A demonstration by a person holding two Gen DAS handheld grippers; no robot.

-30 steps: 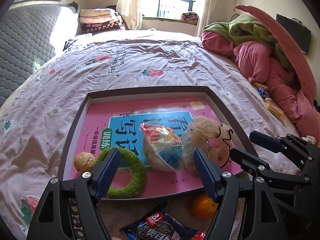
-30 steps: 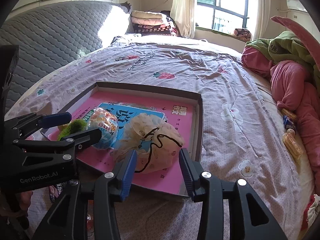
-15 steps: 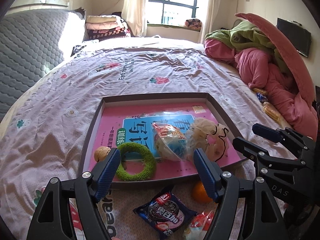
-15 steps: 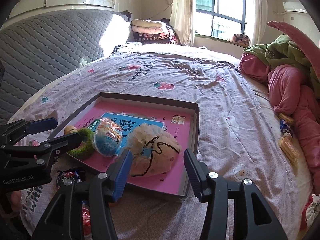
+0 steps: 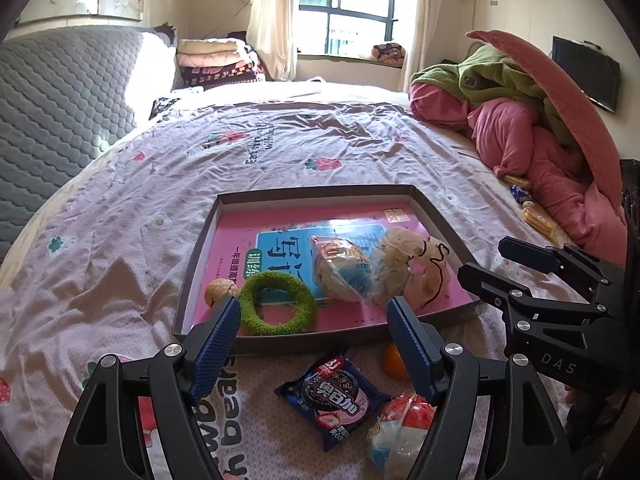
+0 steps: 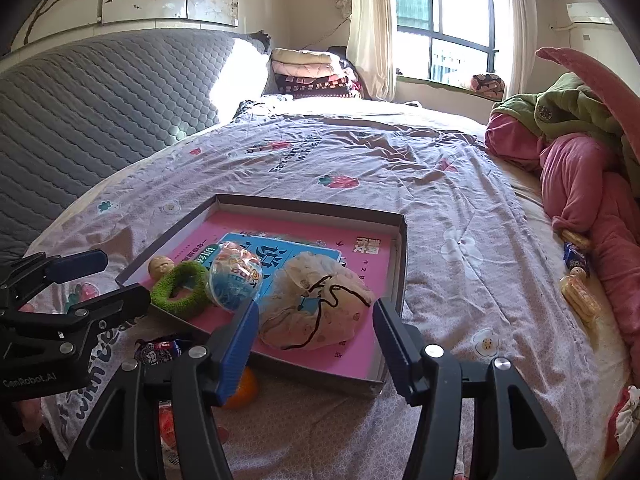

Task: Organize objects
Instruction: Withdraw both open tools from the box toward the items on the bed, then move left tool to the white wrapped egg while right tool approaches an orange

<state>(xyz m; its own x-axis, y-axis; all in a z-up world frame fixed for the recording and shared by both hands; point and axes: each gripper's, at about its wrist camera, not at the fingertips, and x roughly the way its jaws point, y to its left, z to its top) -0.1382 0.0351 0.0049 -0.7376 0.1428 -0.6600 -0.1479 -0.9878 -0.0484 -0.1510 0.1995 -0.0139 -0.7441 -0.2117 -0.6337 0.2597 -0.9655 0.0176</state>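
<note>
Bare bedspread [image 5: 320,148] beyond crowded tray [image 5: 316,193]

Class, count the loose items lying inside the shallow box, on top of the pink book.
4: walnut at the near-left corner, green ring beside it, snack bag mid-box, drawstring pouch on the right. Smaller items may hide behind them.

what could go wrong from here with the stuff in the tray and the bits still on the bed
1. The drawstring pouch lies close to the tray's near edge; the right gripper, jaws opening around it with nothing clamped, could snag its black cord on pulling away.
2. The orange lies on soft, wrinkled bedding beside the tray and may roll if nudged.
3. The cookie packet and the red-and-white snack bag lie right under the open left gripper and could be pressed on.
</note>
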